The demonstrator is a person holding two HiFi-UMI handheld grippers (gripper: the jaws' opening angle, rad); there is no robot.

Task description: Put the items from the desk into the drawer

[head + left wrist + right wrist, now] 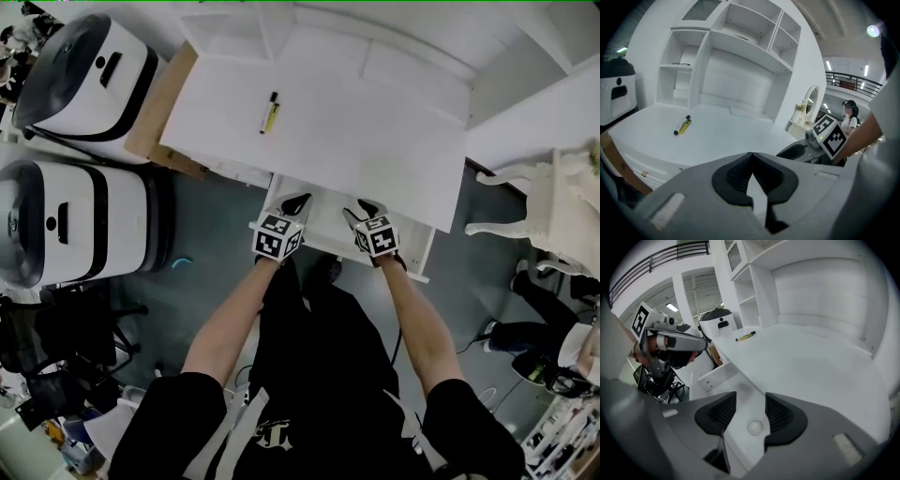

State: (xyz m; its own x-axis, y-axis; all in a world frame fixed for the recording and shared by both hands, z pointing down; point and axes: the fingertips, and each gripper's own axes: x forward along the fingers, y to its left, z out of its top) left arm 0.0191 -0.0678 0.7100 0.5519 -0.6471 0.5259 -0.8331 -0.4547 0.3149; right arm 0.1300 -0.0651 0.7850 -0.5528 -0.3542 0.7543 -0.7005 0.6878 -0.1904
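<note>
Marker (270, 112) is lying on desk's (375, 141) left half, long axis running front-to-back. Both grippers are hovering over the front-edge drawer (422, 253). Left gripper (295, 202), closed and empty, is sitting nearer than right gripper (361, 208), which is wide and empty.

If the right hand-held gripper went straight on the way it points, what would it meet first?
Probably the drawer front, at its round knob, framed between the right hand-held gripper's open jaws; depth is unclear.
</note>
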